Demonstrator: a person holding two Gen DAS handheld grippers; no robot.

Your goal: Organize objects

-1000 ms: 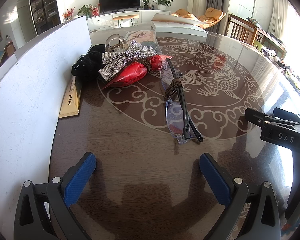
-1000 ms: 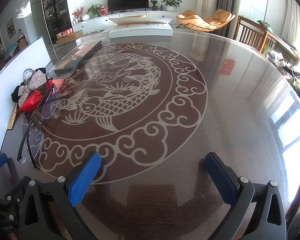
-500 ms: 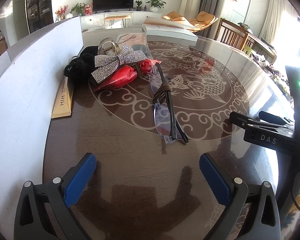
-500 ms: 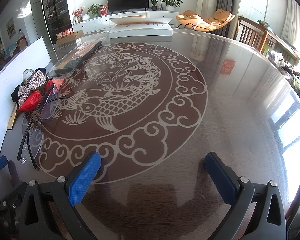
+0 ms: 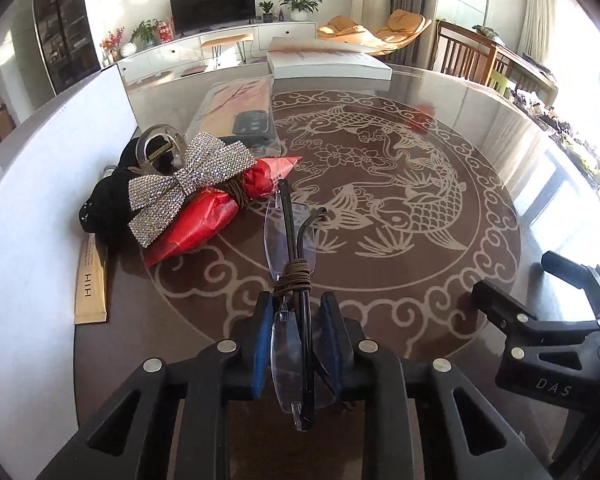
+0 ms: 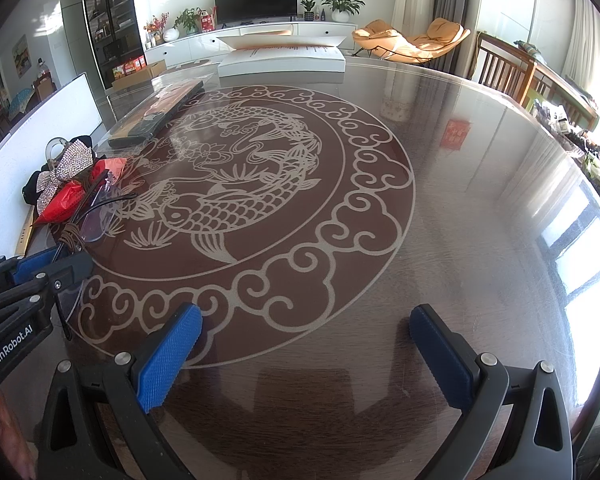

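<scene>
Our left gripper (image 5: pixel 296 344) clamps folded rimless glasses (image 5: pixel 290 280), bound with a brown band; their long axis points straight away across the desk (image 5: pixel 480 208) toward the red packet (image 5: pixel 216 208). Our right gripper (image 6: pixel 304 356) hovers open nearby.

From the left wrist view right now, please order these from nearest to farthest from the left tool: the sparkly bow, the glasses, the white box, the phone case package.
1. glasses: gripped in the left tool.
2. sparkly bow: ahead, to the left, on the red packet.
3. phone case package: farther back, slightly left.
4. white box: at the table's far edge.
</scene>
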